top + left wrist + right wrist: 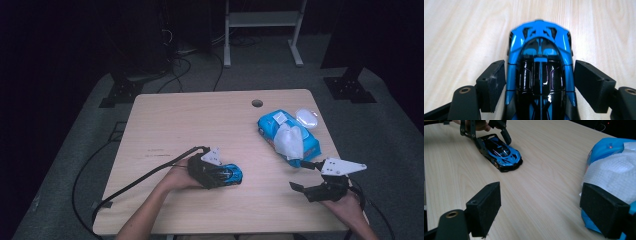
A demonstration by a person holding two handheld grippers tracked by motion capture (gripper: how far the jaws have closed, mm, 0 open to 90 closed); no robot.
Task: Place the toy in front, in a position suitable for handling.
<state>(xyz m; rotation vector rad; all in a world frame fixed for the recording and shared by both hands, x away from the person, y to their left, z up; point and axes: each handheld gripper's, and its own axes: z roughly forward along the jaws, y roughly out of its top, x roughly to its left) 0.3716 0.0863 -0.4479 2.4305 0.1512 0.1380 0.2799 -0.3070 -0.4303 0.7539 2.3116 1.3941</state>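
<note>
Black jaws of the left gripper [540,82] stand spread on either side of the blue toy car [540,67], close to its flanks but with a sliver of gap on each, so the car is straddled, not pinched. It sits on its wheels near the front middle of the wooden table [175,115]. The right gripper [307,177] hangs spread too, holding nothing, just beside the blue wipes pack [287,132] with a white wipe [290,140] poking out. The step looks like the grasp of the car; next the jaws need to close squarely on its sides before any lift
</note>
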